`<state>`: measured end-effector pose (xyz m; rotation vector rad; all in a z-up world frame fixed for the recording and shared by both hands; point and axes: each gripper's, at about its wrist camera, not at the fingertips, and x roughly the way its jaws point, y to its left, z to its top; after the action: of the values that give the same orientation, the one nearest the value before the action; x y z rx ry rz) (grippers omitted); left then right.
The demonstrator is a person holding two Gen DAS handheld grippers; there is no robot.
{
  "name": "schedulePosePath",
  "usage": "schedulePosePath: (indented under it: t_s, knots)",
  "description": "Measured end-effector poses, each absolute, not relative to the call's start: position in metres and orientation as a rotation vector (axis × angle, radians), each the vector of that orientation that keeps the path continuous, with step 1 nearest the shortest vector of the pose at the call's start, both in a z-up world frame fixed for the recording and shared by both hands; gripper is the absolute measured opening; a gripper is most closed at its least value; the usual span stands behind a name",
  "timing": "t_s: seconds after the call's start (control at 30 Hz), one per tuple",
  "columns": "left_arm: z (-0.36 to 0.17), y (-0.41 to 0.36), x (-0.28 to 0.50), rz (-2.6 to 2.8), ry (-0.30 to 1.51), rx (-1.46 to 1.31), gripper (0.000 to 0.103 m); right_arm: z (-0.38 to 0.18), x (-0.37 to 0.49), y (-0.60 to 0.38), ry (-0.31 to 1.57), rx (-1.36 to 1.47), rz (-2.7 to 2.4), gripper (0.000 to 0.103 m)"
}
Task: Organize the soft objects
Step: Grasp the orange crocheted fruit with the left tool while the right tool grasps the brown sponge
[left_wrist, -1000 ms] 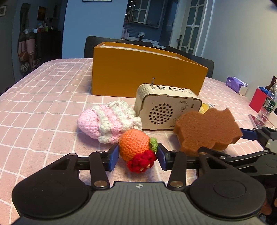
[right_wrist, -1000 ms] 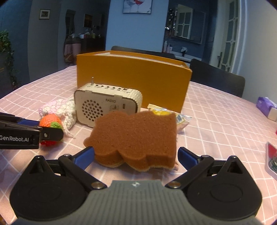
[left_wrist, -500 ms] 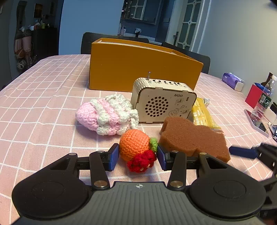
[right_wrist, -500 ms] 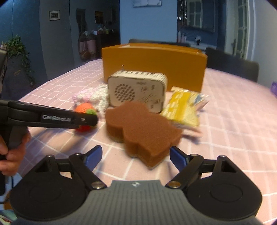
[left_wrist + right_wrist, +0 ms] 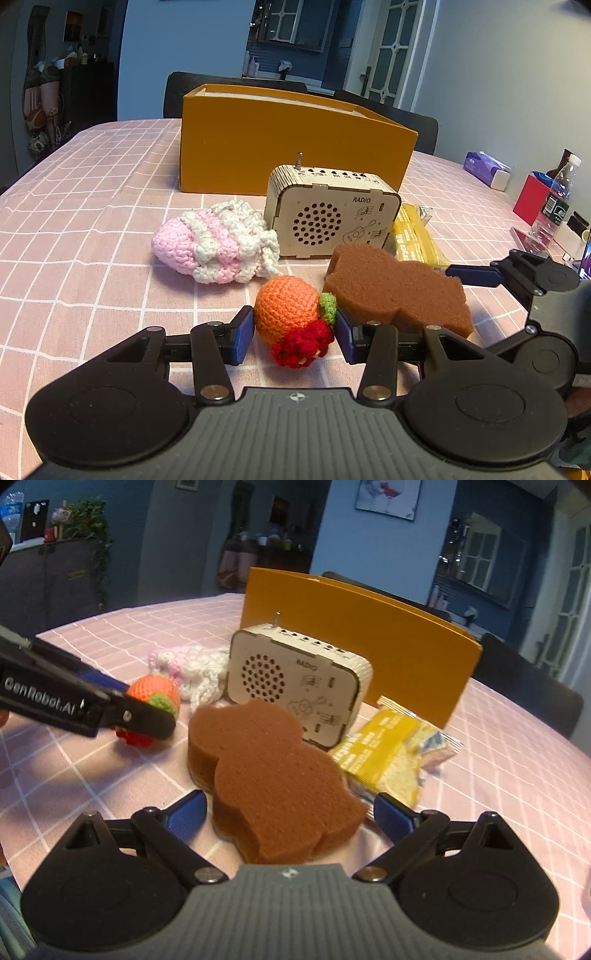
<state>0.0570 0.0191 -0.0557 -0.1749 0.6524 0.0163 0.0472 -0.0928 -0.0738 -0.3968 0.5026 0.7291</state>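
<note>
Lying flat, the brown sponge (image 5: 273, 775) sits between the opening right claw (image 5: 290, 814).

left claw (image 5: 294, 329): matte black plastic, ribbed grey housing behind with small round emblem | two round black discs flanking | silver pivot screws on linkage arms | blue pads on fingertips (image 5: 243, 328) | white "GenRobot.AI" lettering on its side | right claw (image 5: 289, 812): same black build, blue-tipped fingers, silver screws
</note>
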Motion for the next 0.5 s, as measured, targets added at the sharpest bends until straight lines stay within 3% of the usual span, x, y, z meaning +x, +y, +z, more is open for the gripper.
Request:
schedulePosePath:
  t_s: [0.23,0.5]
  knots:
    - [-0.057,0.018,0.056,0.015,0.661,-0.173,0.052,-0.074,0.039,-0.094,0.534,-0.331,0.714,0.077]
    - [-0.058,0.016,0.051,0.011,0.657,-0.177,0.052,-0.069,0.011,-0.099,0.524,-0.315,0.654,0.072]
